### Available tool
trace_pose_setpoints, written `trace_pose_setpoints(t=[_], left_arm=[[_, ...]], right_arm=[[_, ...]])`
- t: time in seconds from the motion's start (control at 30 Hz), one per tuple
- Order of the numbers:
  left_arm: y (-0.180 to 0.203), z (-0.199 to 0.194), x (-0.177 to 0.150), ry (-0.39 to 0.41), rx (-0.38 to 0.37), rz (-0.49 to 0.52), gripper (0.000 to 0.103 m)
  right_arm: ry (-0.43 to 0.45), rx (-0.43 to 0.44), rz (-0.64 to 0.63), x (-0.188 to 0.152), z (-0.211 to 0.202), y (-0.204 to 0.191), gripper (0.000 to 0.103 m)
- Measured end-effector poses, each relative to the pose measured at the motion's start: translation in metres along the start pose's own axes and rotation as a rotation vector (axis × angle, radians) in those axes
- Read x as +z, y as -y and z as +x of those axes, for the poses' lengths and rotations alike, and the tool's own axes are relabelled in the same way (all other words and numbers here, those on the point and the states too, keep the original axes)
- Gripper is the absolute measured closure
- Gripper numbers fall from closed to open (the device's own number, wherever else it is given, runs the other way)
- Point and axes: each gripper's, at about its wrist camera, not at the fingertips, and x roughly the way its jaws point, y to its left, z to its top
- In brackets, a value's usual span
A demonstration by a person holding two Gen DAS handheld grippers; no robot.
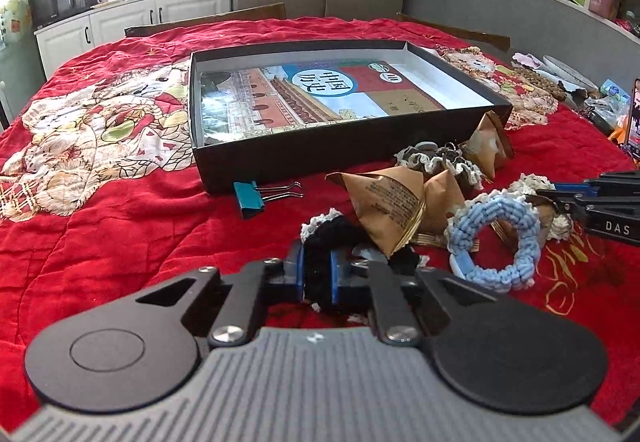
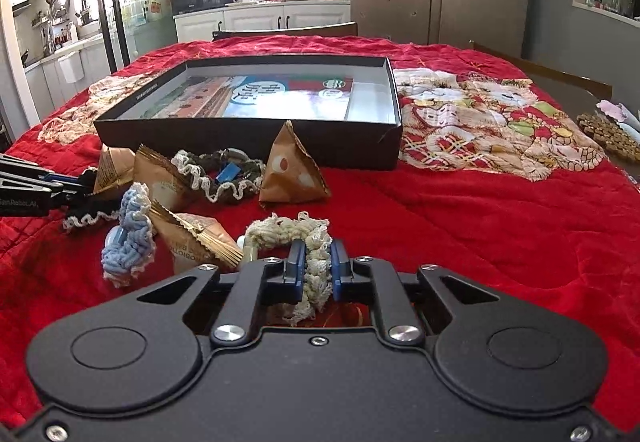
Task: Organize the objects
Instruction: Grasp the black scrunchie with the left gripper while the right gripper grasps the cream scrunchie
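My left gripper (image 1: pixel 317 268) is shut on a black crocheted scrunchie (image 1: pixel 340 232) with white trim, low over the red cloth. My right gripper (image 2: pixel 318 266) is shut on a cream crocheted scrunchie (image 2: pixel 288 232). A light blue scrunchie (image 1: pixel 498 238) lies between them; it also shows in the right wrist view (image 2: pixel 128 246). Brown triangular packets (image 1: pixel 390 202) (image 2: pixel 290 170) and a dark green scrunchie (image 2: pixel 218 176) lie in front of a black shallow box (image 1: pixel 340 158) (image 2: pixel 248 140) that holds a book (image 1: pixel 320 94). The right gripper enters the left wrist view (image 1: pixel 560 202).
A blue binder clip (image 1: pixel 252 196) lies by the box's front left corner. The red embroidered cloth (image 1: pixel 100 226) covers the table. Chair backs (image 2: pixel 288 30) stand at the far edge. Clutter and a phone (image 1: pixel 634 118) sit at the right edge.
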Motion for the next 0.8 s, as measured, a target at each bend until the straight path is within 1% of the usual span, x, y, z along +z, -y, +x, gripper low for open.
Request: trace_pose_setpoints(t=[0.37, 0.57, 0.8], left_arm=[[-0.003, -0.033, 0.012, 0.075, 0.021, 0.004, 0.090], [-0.003, -0.047, 0.033, 0.135, 0.042, 0.030, 0.090], [-0.005, -0.040, 0.063, 0.181, 0.050, 0.029, 0.090]], right_arm=[[0.109, -0.019, -0.042, 0.021, -0.028, -0.005, 0.091], [0.170, -0.017, -0.053, 0.046, -0.034, -0.005, 0.091], [0.218, -0.005, -0.060, 0.081, -0.023, -0.011, 0.091]])
